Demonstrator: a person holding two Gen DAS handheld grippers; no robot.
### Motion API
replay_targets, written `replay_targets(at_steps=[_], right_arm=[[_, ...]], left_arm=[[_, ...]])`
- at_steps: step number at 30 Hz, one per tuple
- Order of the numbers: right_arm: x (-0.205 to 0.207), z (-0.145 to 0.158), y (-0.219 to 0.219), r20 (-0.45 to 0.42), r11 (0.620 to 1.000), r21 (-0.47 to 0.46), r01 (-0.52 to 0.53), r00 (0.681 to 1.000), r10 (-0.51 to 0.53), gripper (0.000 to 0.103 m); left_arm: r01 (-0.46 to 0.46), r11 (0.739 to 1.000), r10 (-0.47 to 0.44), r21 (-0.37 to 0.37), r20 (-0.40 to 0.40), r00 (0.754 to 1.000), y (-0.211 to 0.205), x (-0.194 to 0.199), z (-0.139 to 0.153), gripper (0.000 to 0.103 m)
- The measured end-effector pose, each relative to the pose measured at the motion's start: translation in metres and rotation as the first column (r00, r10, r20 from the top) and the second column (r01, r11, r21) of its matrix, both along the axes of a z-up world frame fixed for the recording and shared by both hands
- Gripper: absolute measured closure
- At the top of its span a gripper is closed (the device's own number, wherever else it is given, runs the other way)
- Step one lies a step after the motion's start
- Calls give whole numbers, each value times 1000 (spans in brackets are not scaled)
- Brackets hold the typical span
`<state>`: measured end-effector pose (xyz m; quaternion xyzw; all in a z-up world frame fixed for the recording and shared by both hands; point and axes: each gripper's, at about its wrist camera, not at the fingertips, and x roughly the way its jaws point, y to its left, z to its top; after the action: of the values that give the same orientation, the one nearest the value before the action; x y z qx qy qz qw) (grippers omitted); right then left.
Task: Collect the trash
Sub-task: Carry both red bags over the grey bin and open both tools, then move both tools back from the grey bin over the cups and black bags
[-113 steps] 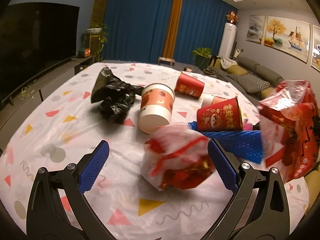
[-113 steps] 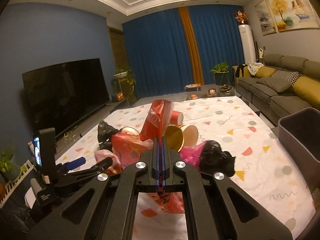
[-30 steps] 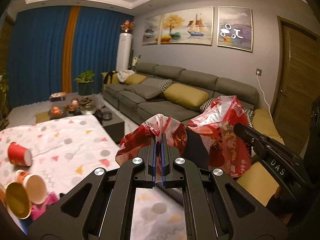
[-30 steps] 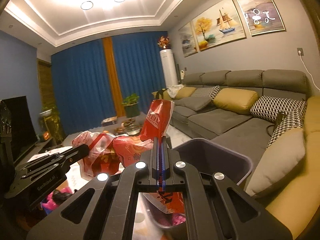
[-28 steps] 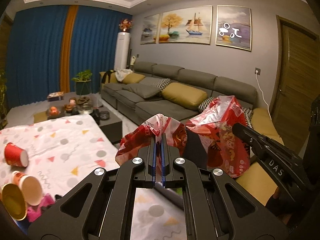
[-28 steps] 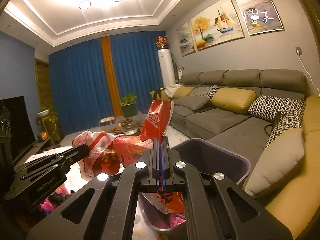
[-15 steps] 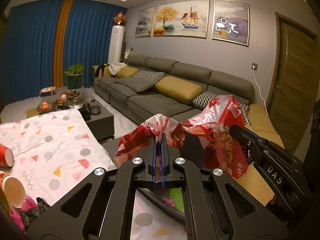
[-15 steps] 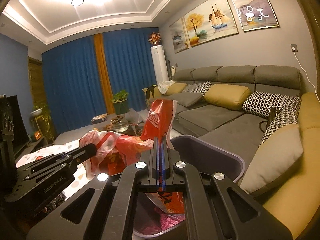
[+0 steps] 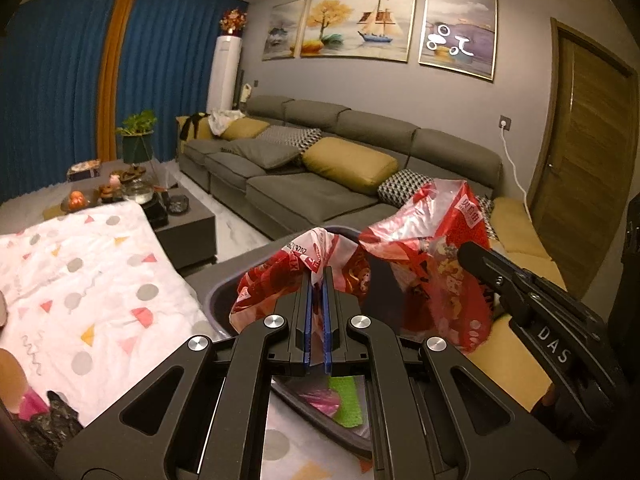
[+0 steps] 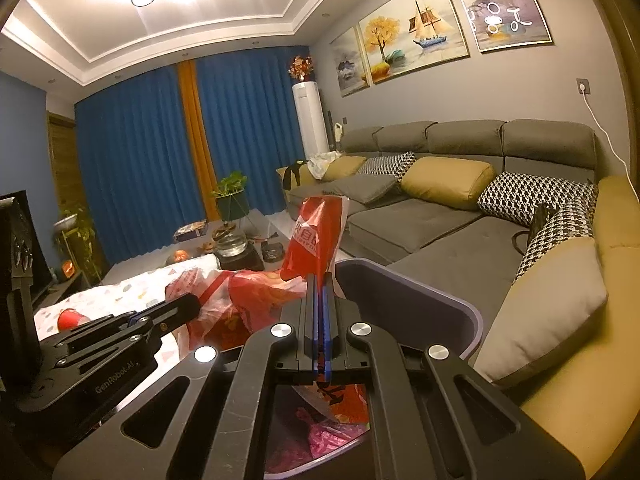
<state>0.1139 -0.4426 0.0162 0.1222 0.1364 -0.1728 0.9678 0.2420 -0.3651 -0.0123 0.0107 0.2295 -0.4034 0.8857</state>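
- Left gripper (image 9: pixel 317 276) pressed together, pinching the top of a red-and-white plastic bag (image 9: pixel 288 276); bag hanging over the near rim of the grey bin (image 9: pixel 218 300).
- Right gripper (image 10: pixel 321 280) pressed together too, pinching a red printed bag (image 10: pixel 316 236) that stands up above the fingertips and trails down below them into the bin's mouth.
- Both bags side by side above the bin, neither let go yet.
- Bin standing between the table's edge and the sofa (image 9: pixel 320 184); pink plastic and something bright green already lying at its bottom (image 9: pixel 340 400).
- Judged partway: some trash binned, two pieces about to drop.
- Left on the patterned tablecloth (image 9: pixel 100 280): crumpled black plastic (image 9: pixel 52 428) and a pink scrap at the near-left corner, part of a paper cup at the left edge; a red cup (image 10: pixel 70 318) farther along the table in the right view.
- More trips to the table likely needed.
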Motion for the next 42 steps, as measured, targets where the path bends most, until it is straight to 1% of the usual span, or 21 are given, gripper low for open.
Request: replay_targets(at_steps=[6, 9, 11, 12, 13, 14, 16, 18, 20, 22, 23, 25, 26, 27, 28, 31, 36, 39, 42], right_arm=[[5, -5, -6, -22, 1000, 16, -1, 1000, 1, 100], [6, -7, -9, -28, 1000, 28, -4, 1000, 5, 93], [7, -9, -10, -33, 1000, 24, 3, 999, -2, 93], [7, -9, -12, -36, 1000, 28, 5, 999, -4, 89], [8, -9, -14, -38, 999, 32, 7, 999, -6, 81], [7, -10, -15, -38, 999, 35, 12, 999, -11, 77], [4, -10, -16, -30, 999, 37, 20, 999, -19, 63], [1, -11, -17, -27, 999, 35, 27, 999, -26, 58], [-2, -10, -15, -26, 999, 35, 31, 999, -30, 54], [-5, -7, -13, -19, 999, 28, 33, 999, -33, 48], [-7, -7, -11, -16, 999, 22, 34, 999, -34, 47], [-12, -4, -5, -8, 999, 2, 41, 999, -41, 38], [-15, -2, -2, -5, 999, -9, 44, 999, -44, 36], [-17, 0, 2, -2, 999, -18, 47, 999, -47, 31], [-20, 1, 7, 3, 998, -27, 50, 999, -50, 27], [-31, 2, 23, 13, 998, -45, 42, 999, -42, 21], [-41, 3, 58, 15, 997, -81, -12, 1000, 13, 19], [-42, 3, 78, 13, 995, -86, -59, 998, 60, 19], [-40, 0, 105, 6, 989, -88, -120, 993, 121, 19]], left_arm=[[23, 1000, -23, -3, -10, 1000, -2, 1, -5, 97], [32, 999, -32, 4, -17, 999, -3, 3, -8, 90], [31, 1000, -31, -1, -22, 999, -2, 3, -8, 79], [29, 1000, -29, -6, -25, 999, -1, 4, -9, 63], [24, 1000, -25, -13, -30, 999, 1, 5, -10, 50], [17, 1000, -18, -20, -32, 999, 4, 5, -10, 47], [-3, 1000, 2, -30, -30, 1000, 10, 5, -10, 39], [-29, 999, 28, -34, -26, 999, 16, 3, -9, 28], [-58, 997, 58, -42, -21, 998, 27, 1, -7, 23], [-100, 994, 100, -44, 1, 995, 37, -4, -4, 17], [-122, 992, 123, -41, 15, 992, 43, -8, -2, 16], [-174, 984, 175, -36, 45, 984, 56, -17, 1, 12], [-195, 980, 197, -36, 52, 979, 62, -21, 2, 10], [-212, 977, 214, -38, 57, 975, 69, -25, 3, 9], [-235, 971, 237, -39, 61, 969, 77, -31, 4, 9], [-294, 955, 296, -35, 73, 953, 103, -43, 6, 9], [-388, 921, 390, -37, 70, 918, 152, -64, 3, 9], [-446, 895, 447, -31, 82, 891, 181, -76, 2, 9], [-506, 862, 506, -27, 95, 857, 214, -88, 0, 9]])
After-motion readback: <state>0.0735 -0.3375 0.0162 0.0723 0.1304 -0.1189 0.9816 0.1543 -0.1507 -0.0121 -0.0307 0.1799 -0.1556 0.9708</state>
